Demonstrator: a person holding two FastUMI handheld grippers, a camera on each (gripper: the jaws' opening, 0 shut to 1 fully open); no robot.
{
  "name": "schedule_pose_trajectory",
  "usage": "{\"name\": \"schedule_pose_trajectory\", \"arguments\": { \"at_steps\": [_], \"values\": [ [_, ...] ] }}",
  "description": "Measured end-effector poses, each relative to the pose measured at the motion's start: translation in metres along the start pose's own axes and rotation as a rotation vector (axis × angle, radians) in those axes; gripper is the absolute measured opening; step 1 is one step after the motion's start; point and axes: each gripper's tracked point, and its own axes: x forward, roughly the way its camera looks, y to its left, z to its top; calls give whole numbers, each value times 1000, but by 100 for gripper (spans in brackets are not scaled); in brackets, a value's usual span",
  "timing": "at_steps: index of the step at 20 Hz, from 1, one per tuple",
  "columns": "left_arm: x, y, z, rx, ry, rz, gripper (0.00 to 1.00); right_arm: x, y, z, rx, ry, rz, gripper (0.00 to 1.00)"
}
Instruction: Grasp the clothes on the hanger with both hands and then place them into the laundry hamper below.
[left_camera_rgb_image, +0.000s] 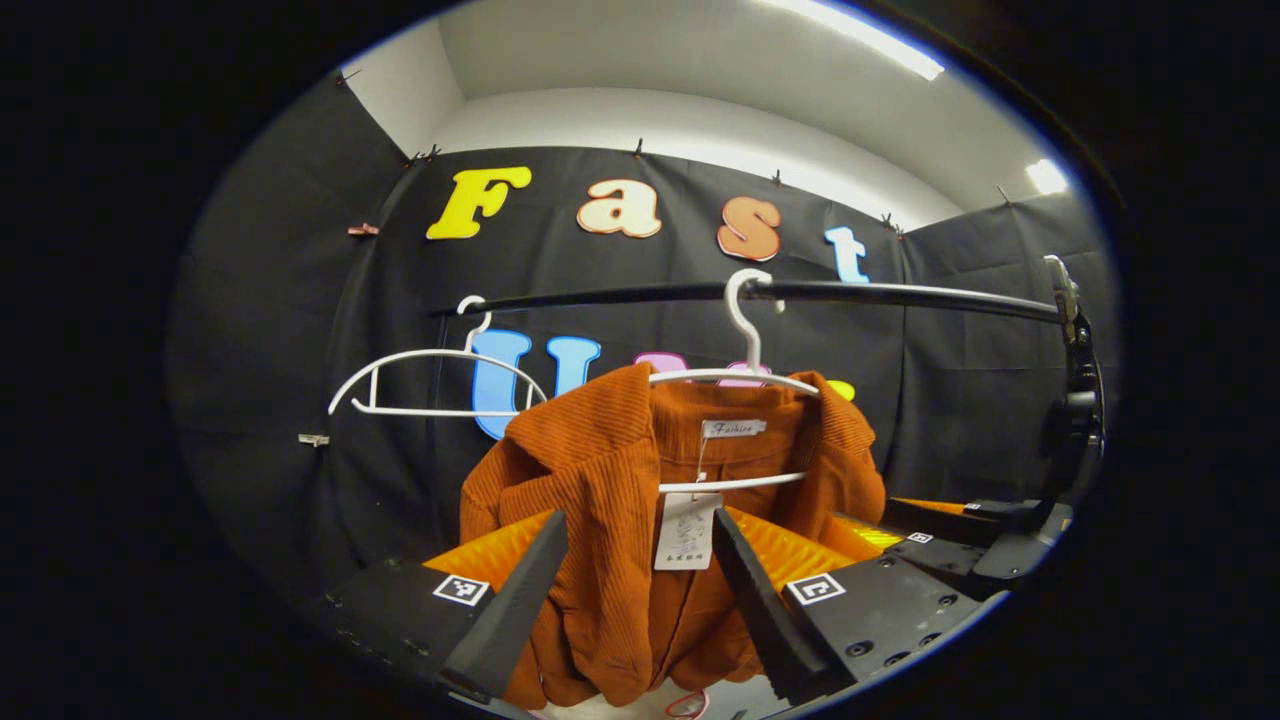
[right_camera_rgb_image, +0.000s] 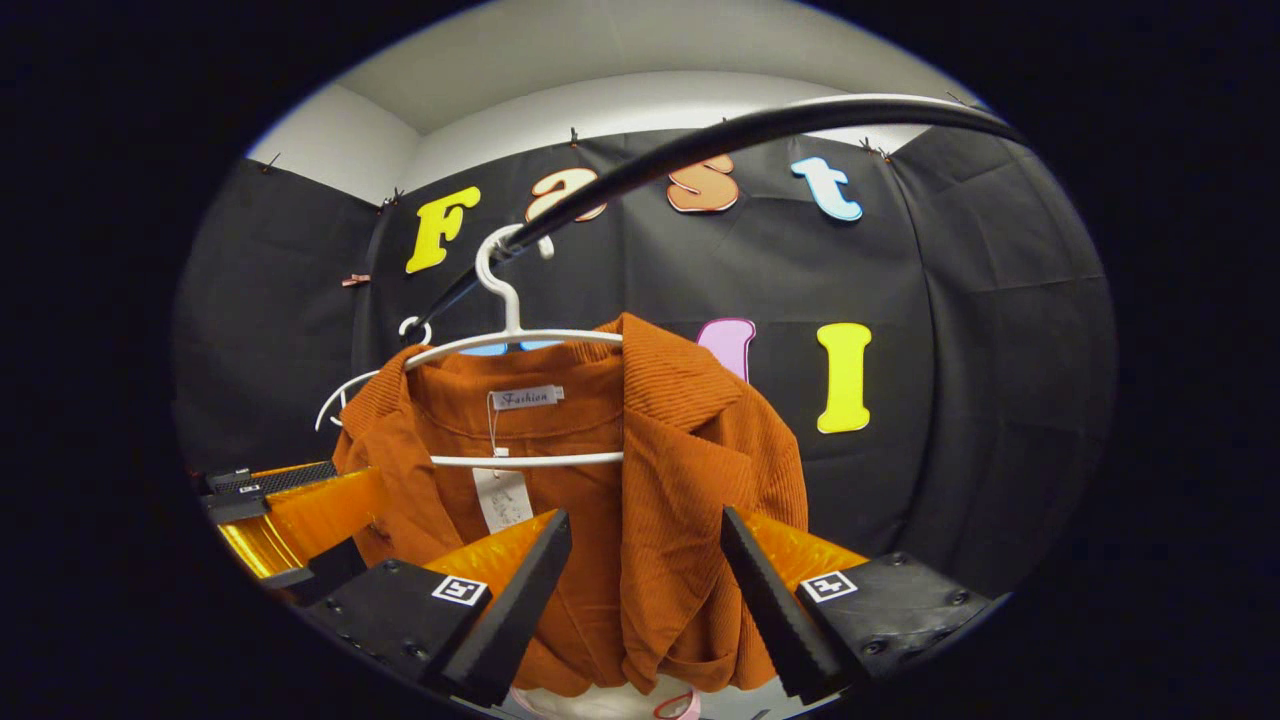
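Observation:
An orange corduroy jacket (left_camera_rgb_image: 600, 470) hangs on a white hanger (left_camera_rgb_image: 745, 330) hooked over a black rail (left_camera_rgb_image: 900, 295). In the left gripper view my left gripper (left_camera_rgb_image: 640, 520) is open, its fingers standing on either side of the jacket's front panel and paper tag (left_camera_rgb_image: 685, 530). The right gripper (left_camera_rgb_image: 950, 530) shows at the right edge there. In the right gripper view the jacket (right_camera_rgb_image: 690, 450) hangs on the same hanger (right_camera_rgb_image: 500, 280). My right gripper (right_camera_rgb_image: 645, 518) is open around the other front panel, and the left gripper (right_camera_rgb_image: 270, 500) shows at the far left.
An empty white hanger (left_camera_rgb_image: 430, 380) hangs further left on the rail, seen behind the jacket as the hanger (right_camera_rgb_image: 340, 395) in the right gripper view. The rail (right_camera_rgb_image: 750, 125) curves overhead. Under the jacket's hem a pale surface with a pink piece (right_camera_rgb_image: 680, 705) peeks out.

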Motion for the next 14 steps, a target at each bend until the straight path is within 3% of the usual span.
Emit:
{"name": "schedule_pose_trajectory", "arguments": {
  "at_steps": [7,14],
  "values": [
    [37,16,-32,-35,59,77,90,45,8,-26,31,55,37,98],
    [87,22,-35,-21,50,111,90,88,-8,-34,22,44,14,94]
  ]
}}
